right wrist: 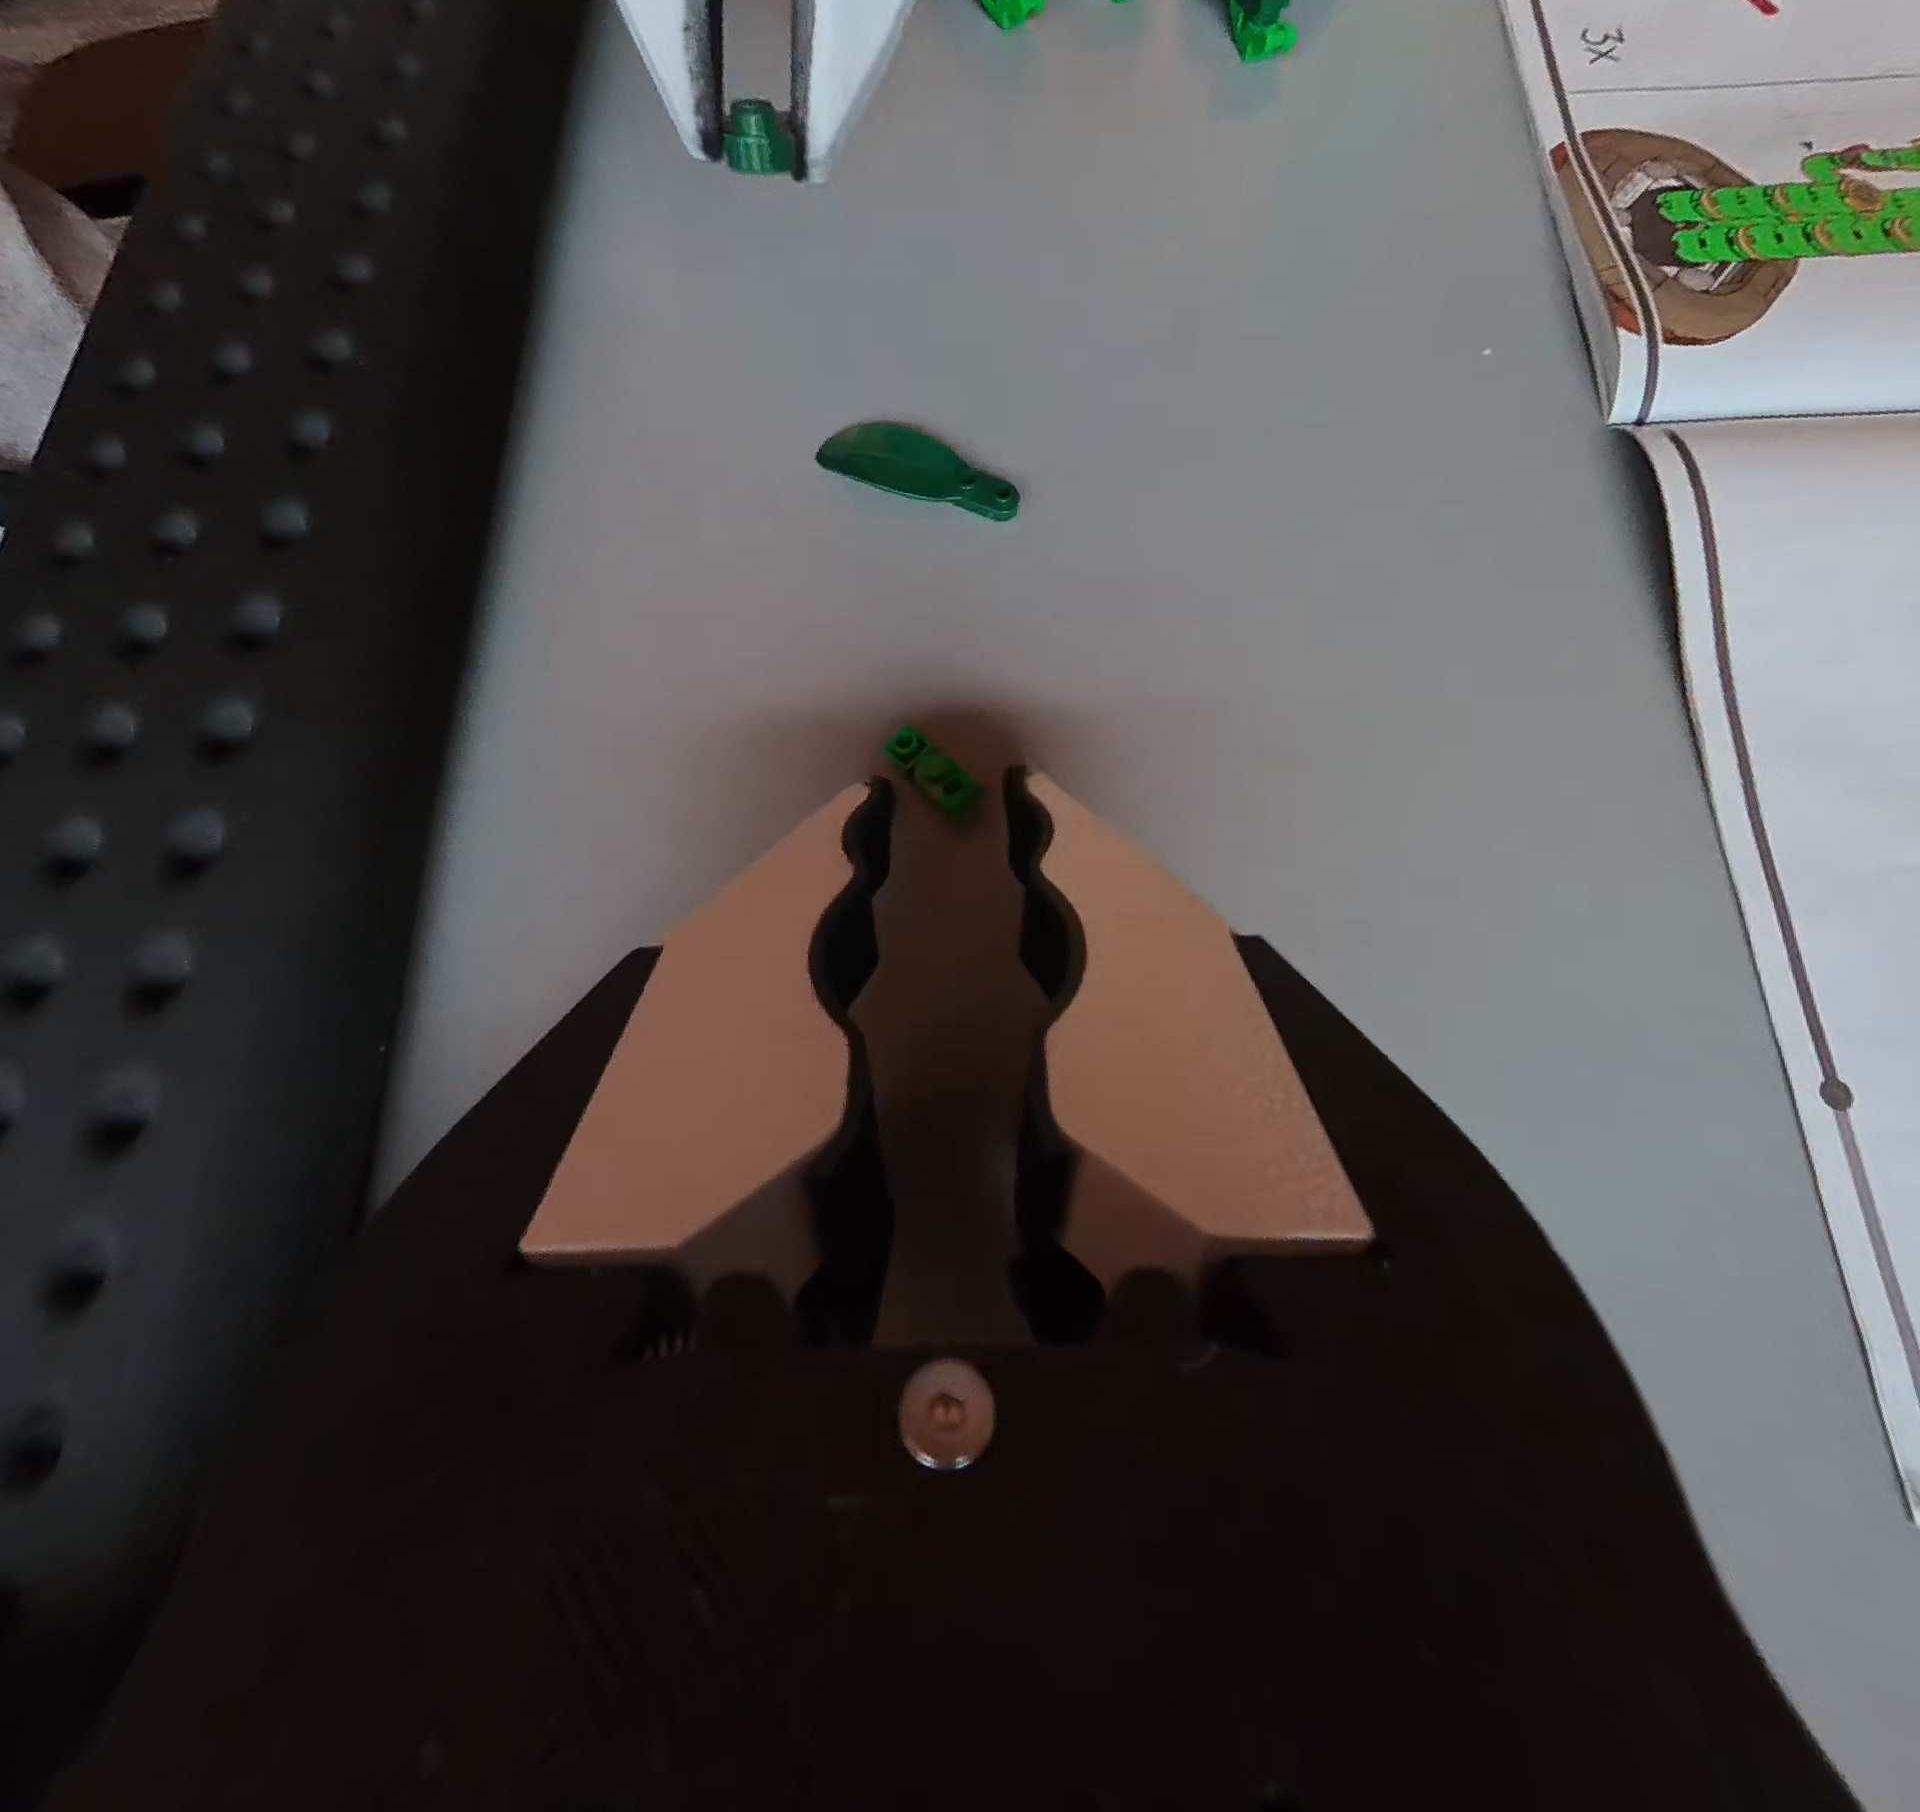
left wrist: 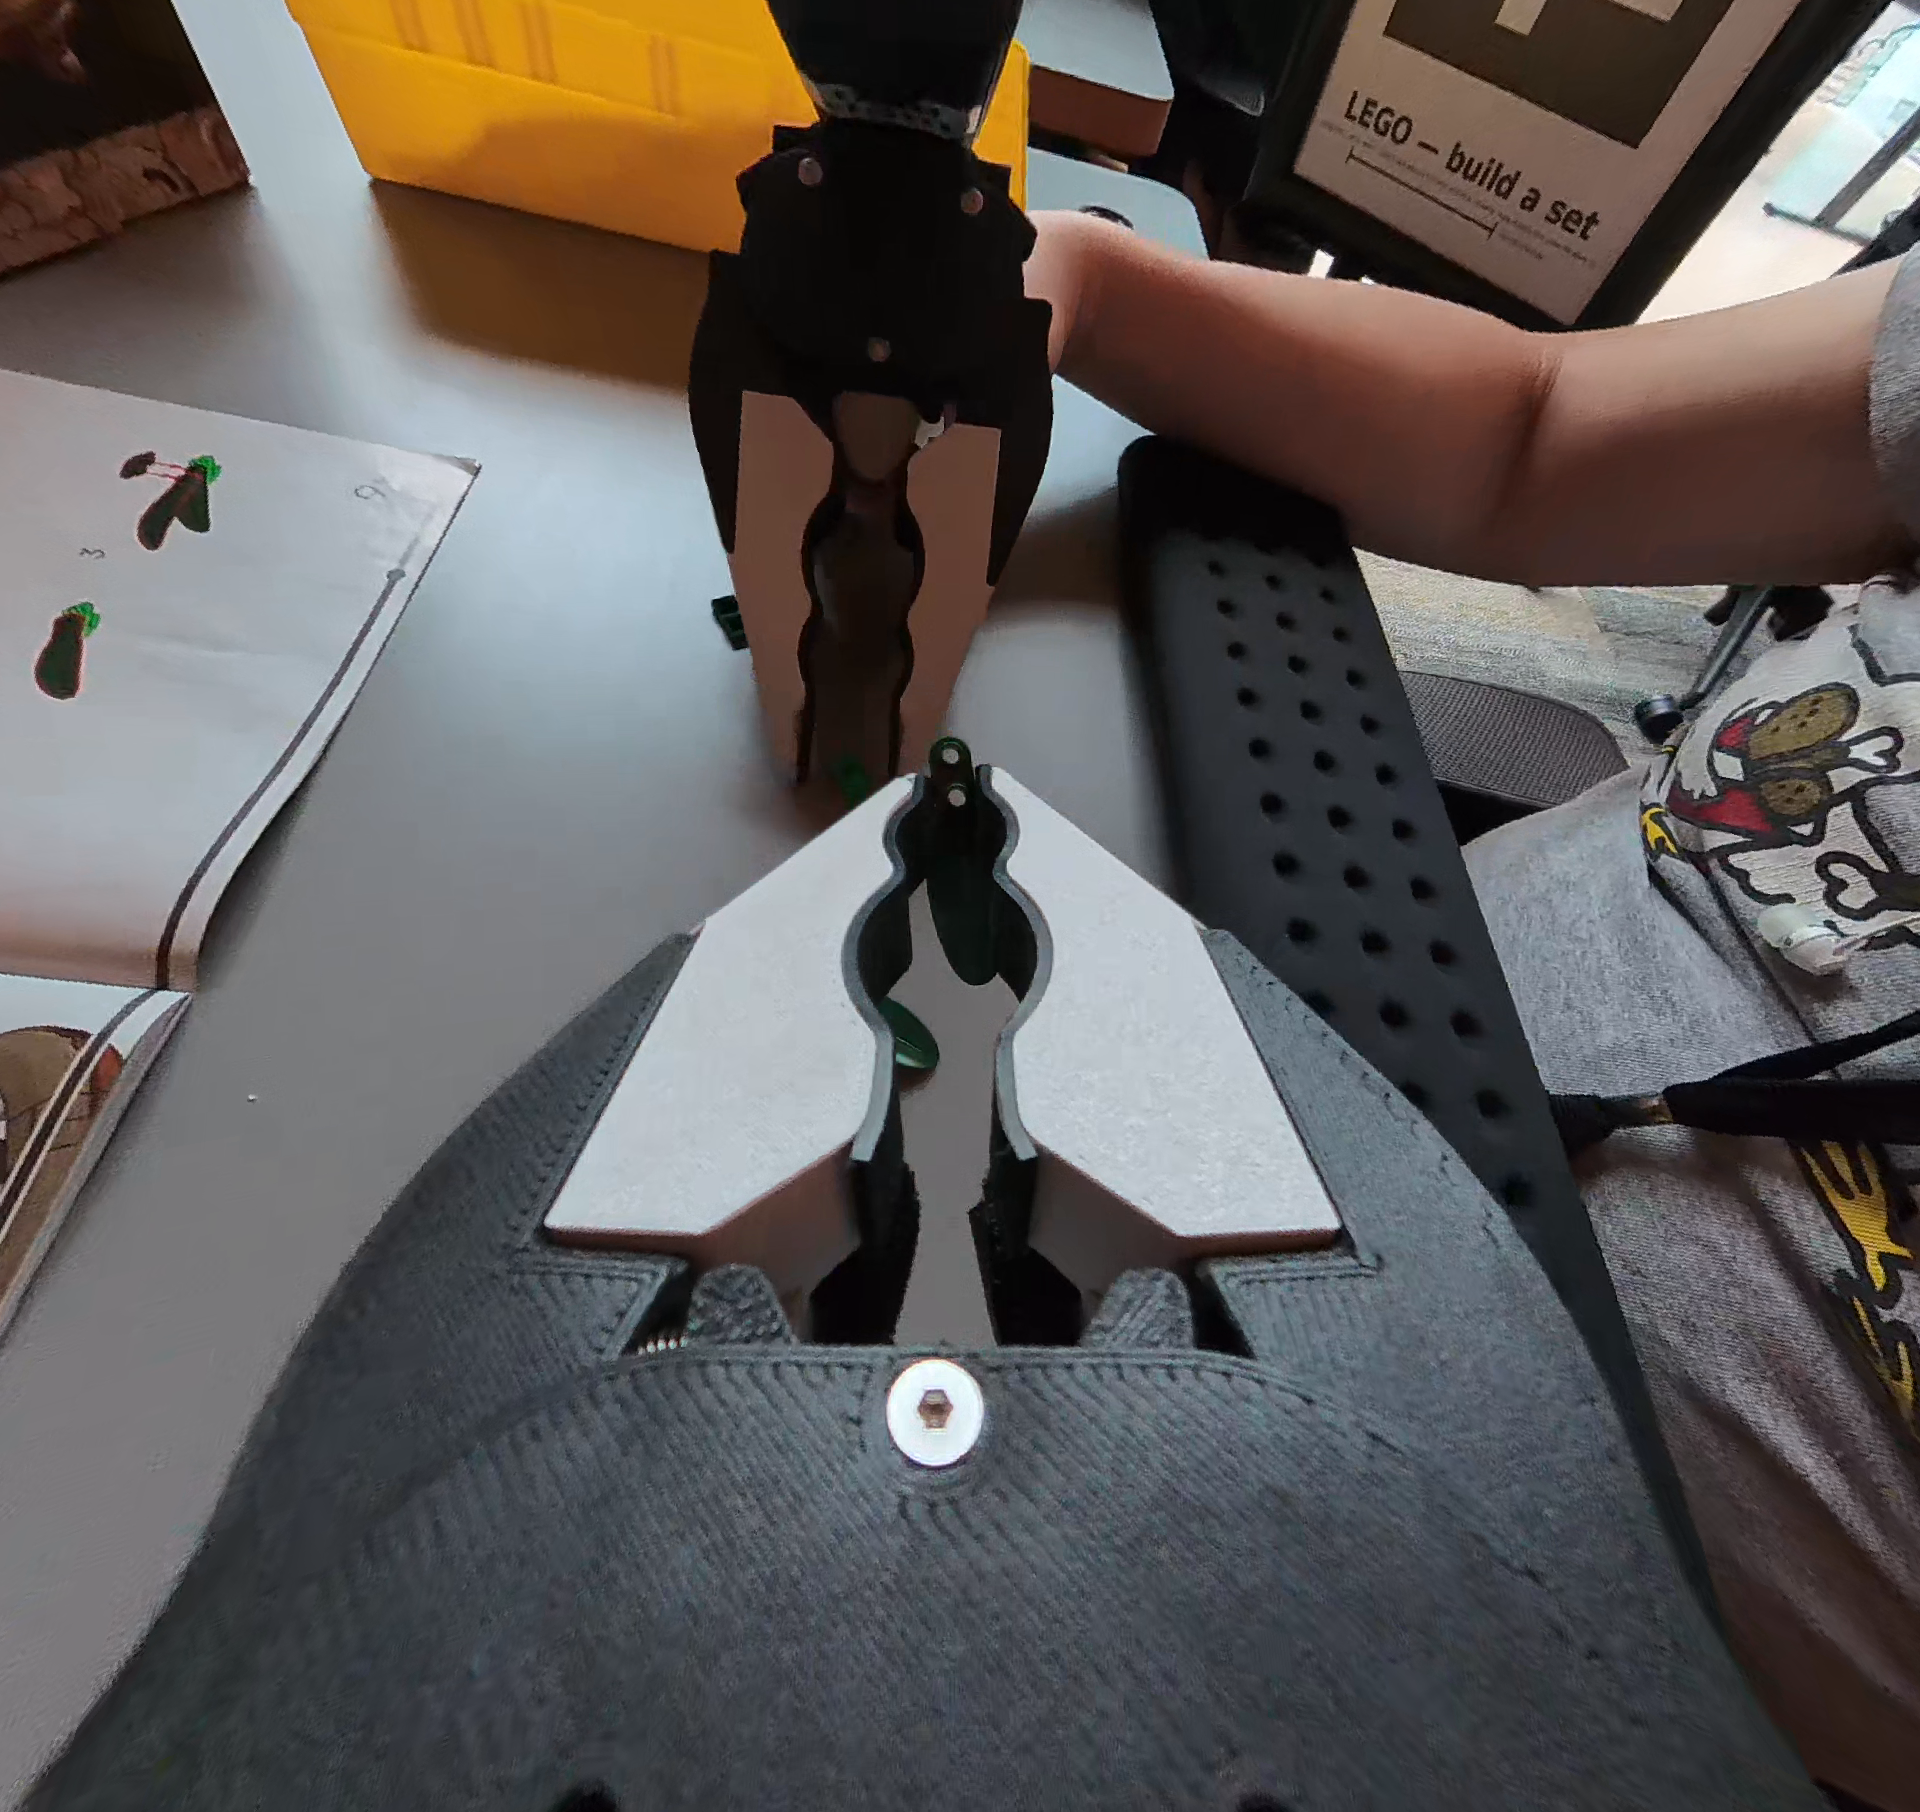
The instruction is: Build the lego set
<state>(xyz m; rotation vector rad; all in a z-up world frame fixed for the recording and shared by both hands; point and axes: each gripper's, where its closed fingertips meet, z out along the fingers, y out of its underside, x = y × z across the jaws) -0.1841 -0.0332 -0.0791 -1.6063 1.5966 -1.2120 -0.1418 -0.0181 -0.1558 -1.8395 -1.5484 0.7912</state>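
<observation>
The left tool [left wrist: 951,775] is pinched shut on a dark green leaf piece [left wrist: 961,889]. A second leaf [right wrist: 914,479] lies loose on the grey surface [right wrist: 1299,723]. The right tool [right wrist: 945,786] stands open, empty, a small green brick [right wrist: 933,772] between its tips.

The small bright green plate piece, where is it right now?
In the right wrist view, the small bright green plate lies on the grey table, just ahead of the right gripper's open jaws, nearer than the loose dark green leaf.

A grey table [right wrist: 1299,723] carries a loose green leaf piece [right wrist: 904,484], a small green brick [right wrist: 932,773] and an open instruction booklet [right wrist: 1787,536].
</observation>
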